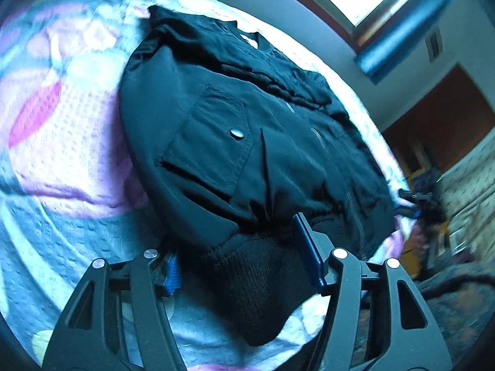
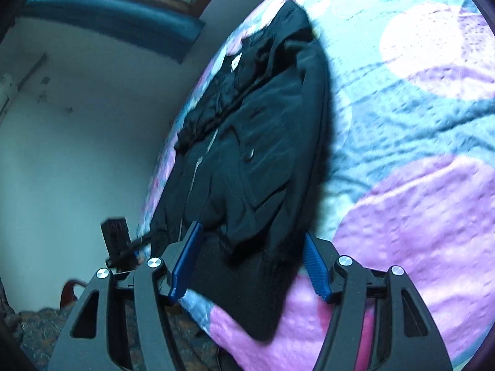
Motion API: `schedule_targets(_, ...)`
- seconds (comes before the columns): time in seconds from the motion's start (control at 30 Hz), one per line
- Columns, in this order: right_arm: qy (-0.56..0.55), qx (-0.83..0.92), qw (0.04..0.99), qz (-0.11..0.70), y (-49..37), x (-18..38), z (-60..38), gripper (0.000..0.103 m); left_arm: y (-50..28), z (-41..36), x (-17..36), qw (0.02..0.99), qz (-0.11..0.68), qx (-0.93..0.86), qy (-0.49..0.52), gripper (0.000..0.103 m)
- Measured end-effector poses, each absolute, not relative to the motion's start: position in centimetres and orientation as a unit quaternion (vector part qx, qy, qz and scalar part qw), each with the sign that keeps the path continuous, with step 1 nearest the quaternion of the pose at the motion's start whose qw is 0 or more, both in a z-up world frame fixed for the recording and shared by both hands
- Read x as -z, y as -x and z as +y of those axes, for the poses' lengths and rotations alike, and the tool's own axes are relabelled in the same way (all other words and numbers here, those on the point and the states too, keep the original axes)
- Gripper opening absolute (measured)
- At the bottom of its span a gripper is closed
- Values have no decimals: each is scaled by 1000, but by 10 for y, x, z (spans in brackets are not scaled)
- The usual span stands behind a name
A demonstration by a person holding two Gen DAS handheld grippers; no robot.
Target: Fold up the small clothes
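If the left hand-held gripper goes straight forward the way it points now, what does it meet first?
Most likely the ribbed hem of the black jacket, which already lies between the open fingers of the left hand-held gripper. Whether the pads touch it yet is unclear, since depth is hard to judge.

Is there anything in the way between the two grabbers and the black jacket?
Nothing visible. The black jacket lies spread on the flowery bedspread, and its ribbed hem sits right between the open fingers of the left gripper and the right gripper.
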State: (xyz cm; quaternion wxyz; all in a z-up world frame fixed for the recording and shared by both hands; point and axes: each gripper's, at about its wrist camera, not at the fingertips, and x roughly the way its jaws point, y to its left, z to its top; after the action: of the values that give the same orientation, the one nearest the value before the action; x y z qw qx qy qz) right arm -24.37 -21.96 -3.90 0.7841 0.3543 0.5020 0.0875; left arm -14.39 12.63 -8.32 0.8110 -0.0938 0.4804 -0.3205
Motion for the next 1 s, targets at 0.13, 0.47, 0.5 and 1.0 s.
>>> schedule_targets(0.13,-342,-99,771,529,243,37,-210,57,145,117,82,820,479,307,61,58)
schedule_targets(0.47,-339,-106,767,534,249,48,-193,18,151,126,83,815,495,294,70,36)
schedule_targets(0.5,-339,-105,768,533,248,49,-192,18,152,125,83,809,499,302,76,39)
schedule_targets(1.0,-433,-155,756,465,249,40,-222,13,148,142,74,789,498,314,175,14)
